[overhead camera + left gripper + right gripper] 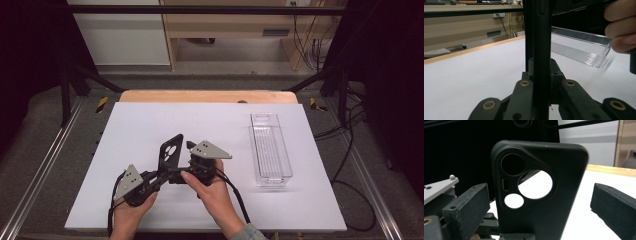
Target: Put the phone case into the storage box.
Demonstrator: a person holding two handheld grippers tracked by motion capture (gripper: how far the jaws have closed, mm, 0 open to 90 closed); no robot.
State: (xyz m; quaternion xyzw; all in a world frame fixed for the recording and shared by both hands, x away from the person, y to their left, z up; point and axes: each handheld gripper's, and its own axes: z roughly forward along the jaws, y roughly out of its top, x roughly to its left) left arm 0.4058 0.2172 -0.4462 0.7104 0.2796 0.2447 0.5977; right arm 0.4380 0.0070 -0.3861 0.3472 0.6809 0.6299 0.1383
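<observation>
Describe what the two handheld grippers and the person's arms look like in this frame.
Both tools are black, with linkage arms on brass-coloured pivots. The left gripper and right gripper each carry a grey three-cornered plate on top and trail a black cable. The right gripper's jaws have thick, dark, blocky pads. A blue-grey sleeve cuff shows on the right forearm.

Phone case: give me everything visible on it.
The phone case is black, matte and looks like soft rubber or silicone, with no phone inside. A raised camera panel near its top has round cutouts and a small slot, and the white table shows through two of them. It stands upright above the table, near the front centre, held edge-on in the closed left gripper. The right gripper sits open around it, its pads apart from the case.
</observation>
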